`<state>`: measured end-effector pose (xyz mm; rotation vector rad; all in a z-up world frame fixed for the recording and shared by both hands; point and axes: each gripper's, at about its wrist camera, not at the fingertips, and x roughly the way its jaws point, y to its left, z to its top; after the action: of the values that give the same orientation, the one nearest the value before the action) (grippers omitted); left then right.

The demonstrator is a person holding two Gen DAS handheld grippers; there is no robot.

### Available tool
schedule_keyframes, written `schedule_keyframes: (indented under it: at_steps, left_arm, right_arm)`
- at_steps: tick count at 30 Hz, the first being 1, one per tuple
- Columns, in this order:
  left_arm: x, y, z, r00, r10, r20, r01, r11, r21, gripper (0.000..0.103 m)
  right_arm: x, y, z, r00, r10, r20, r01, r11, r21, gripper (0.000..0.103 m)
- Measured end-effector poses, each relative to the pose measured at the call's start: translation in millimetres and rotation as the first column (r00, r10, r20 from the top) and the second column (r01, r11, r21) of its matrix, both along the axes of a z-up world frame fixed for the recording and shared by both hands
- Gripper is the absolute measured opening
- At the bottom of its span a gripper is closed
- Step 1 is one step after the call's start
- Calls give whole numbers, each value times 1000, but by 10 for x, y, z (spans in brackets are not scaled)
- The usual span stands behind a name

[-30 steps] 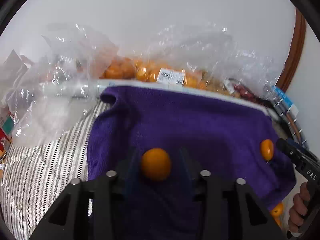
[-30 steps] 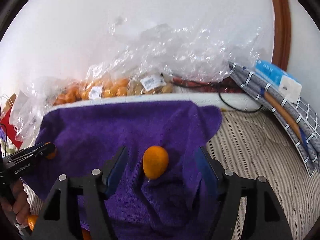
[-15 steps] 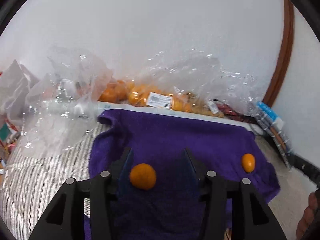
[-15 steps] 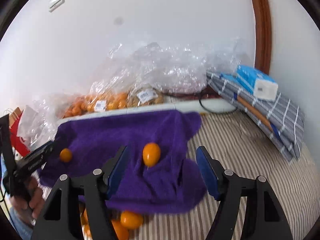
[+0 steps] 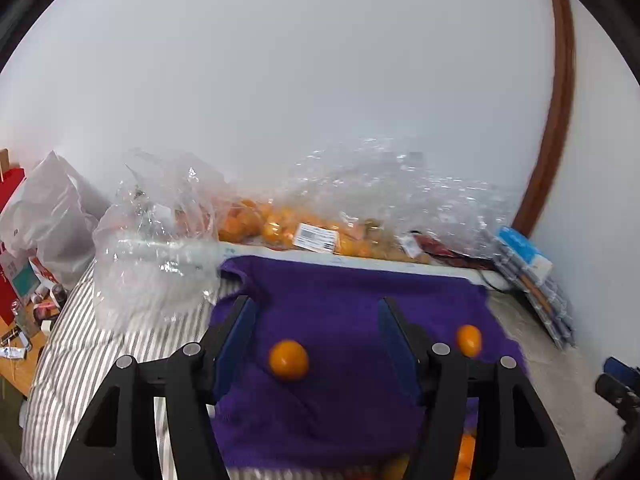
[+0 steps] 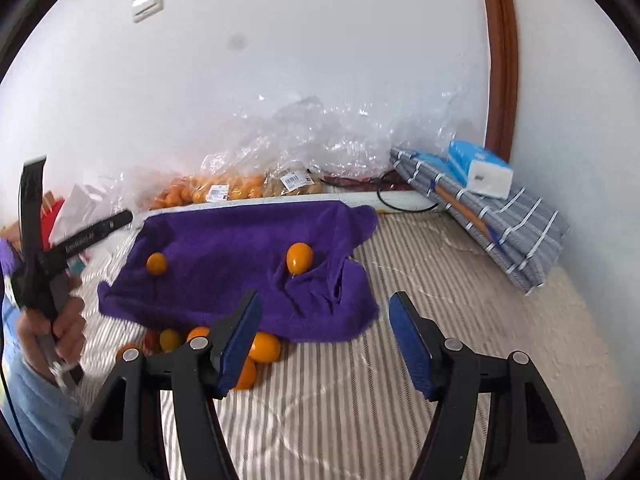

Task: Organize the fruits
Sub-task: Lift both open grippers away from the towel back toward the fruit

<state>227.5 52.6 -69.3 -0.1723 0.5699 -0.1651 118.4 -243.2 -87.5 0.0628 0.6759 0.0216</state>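
A purple towel [image 5: 352,312] [image 6: 248,260] lies on the striped bed. Two small orange fruits rest on it: a round one [image 5: 288,359] [image 6: 156,264] and an oval one [image 5: 469,340] [image 6: 299,258]. My left gripper [image 5: 316,344] is open and empty, its jaws standing either side of the round fruit, above and behind it. My right gripper [image 6: 324,340] is open and empty, back from the towel's near right edge. Several more orange fruits [image 6: 264,350] lie at the towel's near edge, partly under it. The left gripper also shows in the right wrist view [image 6: 76,240].
Clear plastic bags of orange fruits [image 5: 280,224] [image 6: 216,192] lie along the wall behind the towel. A crumpled clear bag [image 5: 156,256] sits left of the towel. Folded checked cloth with a tissue pack [image 6: 480,172] lies at the right. Striped bedding [image 6: 400,400] surrounds the towel.
Both grippers have pulled back and up from the towel. The left one has let go of the round fruit, which now lies on the towel. More of the bed and wall shows.
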Motion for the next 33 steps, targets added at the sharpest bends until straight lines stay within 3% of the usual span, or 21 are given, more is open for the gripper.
schedule_keyframes:
  at_steps: [4, 6, 10, 15, 17, 20, 22, 29, 33]
  left_arm:
    - [-353, 35, 66, 999, 38, -14, -38, 999, 21, 62]
    - [-456, 70, 10, 996, 56, -73, -52, 998, 47, 62]
    - [-667, 198, -167, 981, 24, -191, -22, 1000, 10, 62]
    - [-909, 308, -334, 977, 48, -206, -41, 998, 39, 60]
    - [-934, 304, -418, 974, 11, -227, -5, 1000, 27, 60]
    - [-940, 283, -554, 977, 22, -210, -8, 998, 68, 60]
    - [-932, 262, -611, 979, 21, -202, -5, 997, 77, 60]
    - [-954, 213, -669, 988, -83, -129, 84, 996, 8, 60]
    - [-958, 244, -667, 989, -96, -114, 94, 995, -25, 60]
  right_arm:
    - [-186, 49, 25, 999, 25, 32, -24, 999, -31, 67]
    - [-245, 76, -36, 999, 30, 40, -29, 1000, -10, 67]
    - [-301, 126, -190, 999, 35, 5, -35, 999, 28, 67]
    - [-344, 164, -426, 999, 17, -39, -15, 999, 39, 67]
    - [-336, 168, -518, 997, 30, -66, -27, 998, 56, 56]
    - [-262, 198, -664, 993, 49, -106, -41, 996, 79, 44]
    - [-197, 202, -718, 992, 54, -118, -41, 993, 115, 43]
    - [117, 237, -740, 989, 79, -128, -55, 981, 185, 42]
    - [317, 261, -784, 986, 84, -142, -53, 977, 209, 42]
